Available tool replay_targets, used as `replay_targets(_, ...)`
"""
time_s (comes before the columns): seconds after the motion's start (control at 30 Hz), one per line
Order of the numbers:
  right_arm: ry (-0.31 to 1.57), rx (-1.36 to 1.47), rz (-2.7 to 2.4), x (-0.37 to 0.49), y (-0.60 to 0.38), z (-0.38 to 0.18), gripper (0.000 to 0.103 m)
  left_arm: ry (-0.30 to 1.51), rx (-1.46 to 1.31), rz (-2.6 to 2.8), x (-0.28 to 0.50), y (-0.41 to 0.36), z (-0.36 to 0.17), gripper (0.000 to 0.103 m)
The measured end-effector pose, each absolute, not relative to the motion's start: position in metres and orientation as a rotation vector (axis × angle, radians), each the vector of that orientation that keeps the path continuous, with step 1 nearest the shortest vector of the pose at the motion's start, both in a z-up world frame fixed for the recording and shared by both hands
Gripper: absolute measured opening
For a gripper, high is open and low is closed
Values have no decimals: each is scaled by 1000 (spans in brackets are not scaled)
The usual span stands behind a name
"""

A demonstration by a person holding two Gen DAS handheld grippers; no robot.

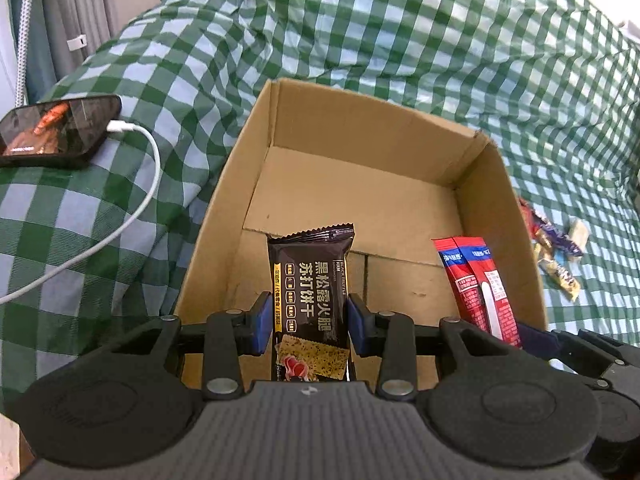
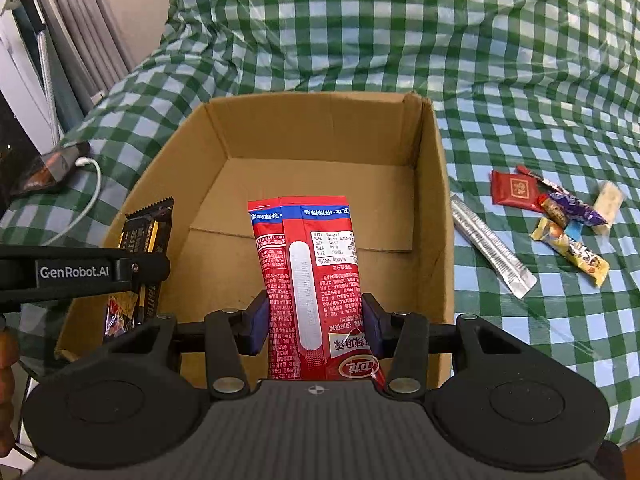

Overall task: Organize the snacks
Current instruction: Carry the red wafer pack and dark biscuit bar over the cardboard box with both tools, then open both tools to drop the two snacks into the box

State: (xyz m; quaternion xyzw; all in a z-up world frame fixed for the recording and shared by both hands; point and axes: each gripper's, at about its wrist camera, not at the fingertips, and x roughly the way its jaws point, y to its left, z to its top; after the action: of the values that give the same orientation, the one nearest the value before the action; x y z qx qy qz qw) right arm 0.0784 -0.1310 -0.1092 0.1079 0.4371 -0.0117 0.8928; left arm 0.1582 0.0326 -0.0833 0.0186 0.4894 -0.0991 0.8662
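Cardboard box (image 2: 434, 208) sits open on a green-checked bedspread (image 2: 360, 40), its floor bare. Over its near left side the left gripper (image 1: 308, 320) has its jaws closed on a black soda-cracker packet (image 1: 310, 280); to its right, the right gripper (image 2: 316, 320) clamps a red snack pouch (image 2: 308, 264). Loose snacks, including a silver stick packet (image 2: 490, 246), lie right of the box; a charging phone (image 1: 56, 126) rests far left.
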Motion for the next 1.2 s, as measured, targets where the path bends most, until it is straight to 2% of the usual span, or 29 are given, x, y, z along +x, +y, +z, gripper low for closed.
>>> replay_targets(0.7,967,221,-36,86,-134,-137,49,1073,90,-175,170,28,-113,44)
replay_targets(0.73,966,223,-37,87,-134,-137,50,1067,89,-170,170,28,-112,47)
replay_targets(0.77,966,229,-37,87,-134,-136,51,1054,93,-163,167,30,-109,63)
replay_targets(0.8,965,240,-38,87,-136,-135,52,1031,104,-156,165,30,-104,89)
replay_targets(0.83,961,254,-51,87,-137,-133,60,1004,115,-149,163,29,-98,99)
replay_targets(0.87,955,268,-60,87,-139,-129,67,968,115,-163,158,30,-91,103)
replay_targets(0.9,945,278,-68,85,-140,-125,78,944,116,-163,153,32,-84,103)
replay_targets(0.93,930,281,-76,83,-140,-119,83,932,124,-156,150,32,-79,103)
replay_targets(1.2,890,224,-40,16,-126,-86,90,923,148,-157,85,43,-55,103)
